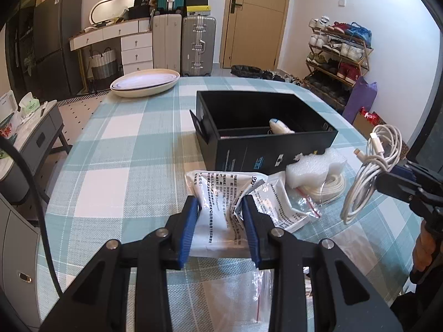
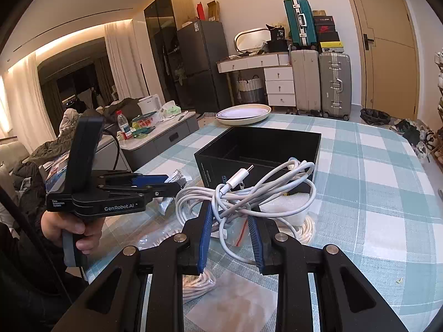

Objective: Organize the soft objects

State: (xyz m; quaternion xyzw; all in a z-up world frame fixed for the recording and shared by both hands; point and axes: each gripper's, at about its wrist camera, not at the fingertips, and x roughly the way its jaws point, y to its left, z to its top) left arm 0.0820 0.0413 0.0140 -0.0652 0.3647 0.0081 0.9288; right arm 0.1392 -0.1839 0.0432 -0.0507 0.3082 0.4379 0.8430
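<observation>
My left gripper (image 1: 221,207) is shut on a white printed pouch (image 1: 218,202) and holds it just above the checked tablecloth. My right gripper (image 2: 231,215) is shut on a bundled white charging cable (image 2: 249,191), lifted above the table; the cable also shows at the right of the left wrist view (image 1: 371,171). An open black box (image 1: 263,127) stands ahead with a small white and blue object (image 1: 279,127) inside. A white foam block (image 1: 313,168) and a coil of white cord (image 1: 332,188) lie in front of the box.
A second printed pouch (image 1: 285,207) and a clear zip bag (image 1: 307,202) lie by the foam. Stacked oval plates (image 1: 145,83) sit at the table's far left. A low side table (image 1: 33,135) with clutter stands left; suitcases (image 1: 198,45) and a shoe rack (image 1: 337,55) stand beyond.
</observation>
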